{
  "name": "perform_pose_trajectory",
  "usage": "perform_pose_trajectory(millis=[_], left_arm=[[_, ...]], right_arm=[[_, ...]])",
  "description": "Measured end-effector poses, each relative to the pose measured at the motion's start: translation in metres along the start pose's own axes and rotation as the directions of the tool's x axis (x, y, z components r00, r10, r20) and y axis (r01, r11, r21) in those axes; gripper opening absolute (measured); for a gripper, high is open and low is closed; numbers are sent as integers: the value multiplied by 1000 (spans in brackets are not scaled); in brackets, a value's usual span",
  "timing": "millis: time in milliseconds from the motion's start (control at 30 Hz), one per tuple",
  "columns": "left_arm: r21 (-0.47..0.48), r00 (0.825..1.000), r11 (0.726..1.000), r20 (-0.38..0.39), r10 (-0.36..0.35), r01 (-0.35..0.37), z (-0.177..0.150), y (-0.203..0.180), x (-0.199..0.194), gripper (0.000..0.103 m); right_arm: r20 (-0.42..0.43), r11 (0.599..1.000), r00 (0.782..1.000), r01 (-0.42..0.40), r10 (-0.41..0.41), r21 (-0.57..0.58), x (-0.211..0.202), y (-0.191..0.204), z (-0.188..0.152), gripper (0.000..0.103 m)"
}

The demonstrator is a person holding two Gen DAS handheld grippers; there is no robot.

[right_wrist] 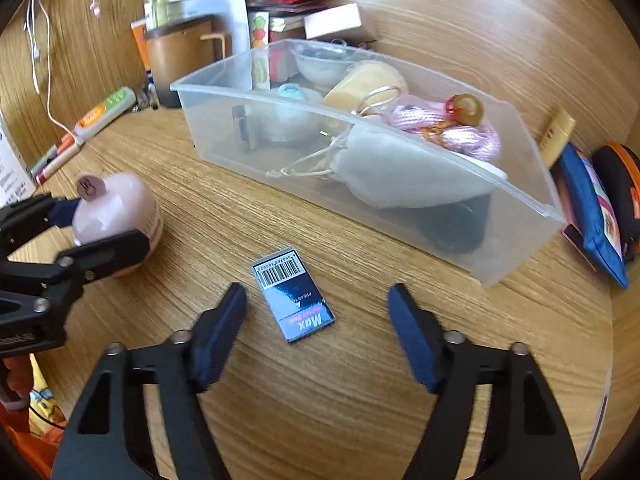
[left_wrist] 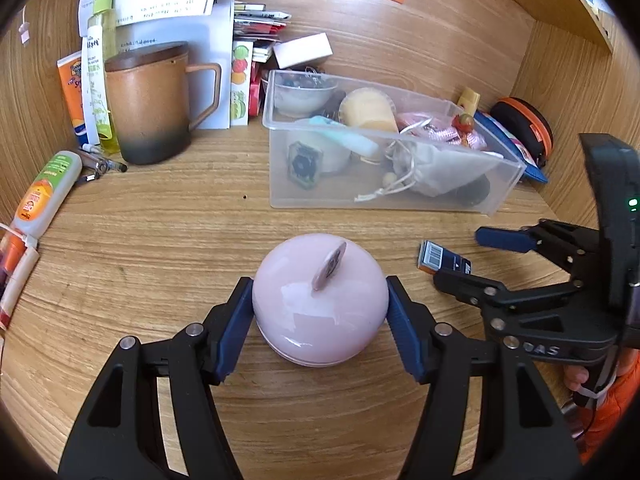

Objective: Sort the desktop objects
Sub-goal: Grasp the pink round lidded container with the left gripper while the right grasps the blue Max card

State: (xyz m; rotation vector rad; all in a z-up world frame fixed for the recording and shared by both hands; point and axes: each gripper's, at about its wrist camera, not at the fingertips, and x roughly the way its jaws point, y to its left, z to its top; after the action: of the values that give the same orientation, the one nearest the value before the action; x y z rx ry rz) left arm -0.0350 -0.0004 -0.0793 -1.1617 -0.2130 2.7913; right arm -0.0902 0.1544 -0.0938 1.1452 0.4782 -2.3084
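Note:
A glossy pink apple-shaped container [left_wrist: 320, 300] with a small stem tag sits on the wooden desk, and my left gripper [left_wrist: 320, 306] is shut on it, its blue pads pressing both sides. The right wrist view shows the same container [right_wrist: 120, 208] at the far left, inside the left gripper [right_wrist: 94, 226]. A dark blue card with a barcode [right_wrist: 296, 300] lies flat on the desk between the fingers of my right gripper [right_wrist: 316, 294], which is open and not touching it. In the left wrist view the right gripper [left_wrist: 460, 258] straddles the card [left_wrist: 436, 258].
A clear plastic bin [right_wrist: 500, 256] with several small items stands behind the card. A brown mug [left_wrist: 152, 108], a spray bottle [left_wrist: 100, 40], tubes and papers crowd the back left. A blue pouch [right_wrist: 592, 208] and a black-and-orange case [left_wrist: 528, 124] lie at the right wall.

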Motion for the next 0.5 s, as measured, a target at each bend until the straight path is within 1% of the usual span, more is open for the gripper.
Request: perform_pose_trajectory(millis=[33, 233, 300, 367, 400, 433, 500], left_arm=[[-1, 1000, 1000, 1, -2, 2, 1, 0, 0, 64], [-1, 1000, 1000, 13, -8, 8, 7, 0, -2, 64], [1, 1000, 1000, 18, -7, 7, 8, -1, -2, 64], [3, 1000, 1000, 21, -8, 8, 9, -2, -2, 64], [4, 1000, 1000, 22, -9, 9, 10, -2, -1, 64], [5, 1000, 1000, 23, -10, 10, 10, -3, -1, 64], [8, 1000, 1000, 23, -10, 10, 11, -5, -1, 64]], right_arm=[[5, 1000, 1000, -4, 4, -6, 1, 0, 1, 53], [6, 999, 1000, -14, 14, -43, 2, 4, 4, 47], [7, 999, 1000, -31, 31, -45, 2, 4, 5, 42], [9, 998, 999, -47, 48, -48, 2, 5, 6, 34], [13, 997, 999, -52, 53, -53, 1, 6, 5, 31], [15, 996, 998, -61, 62, -60, 1, 8, 5, 26], [18, 996, 998, -59, 60, -69, 0, 11, 5, 24]])
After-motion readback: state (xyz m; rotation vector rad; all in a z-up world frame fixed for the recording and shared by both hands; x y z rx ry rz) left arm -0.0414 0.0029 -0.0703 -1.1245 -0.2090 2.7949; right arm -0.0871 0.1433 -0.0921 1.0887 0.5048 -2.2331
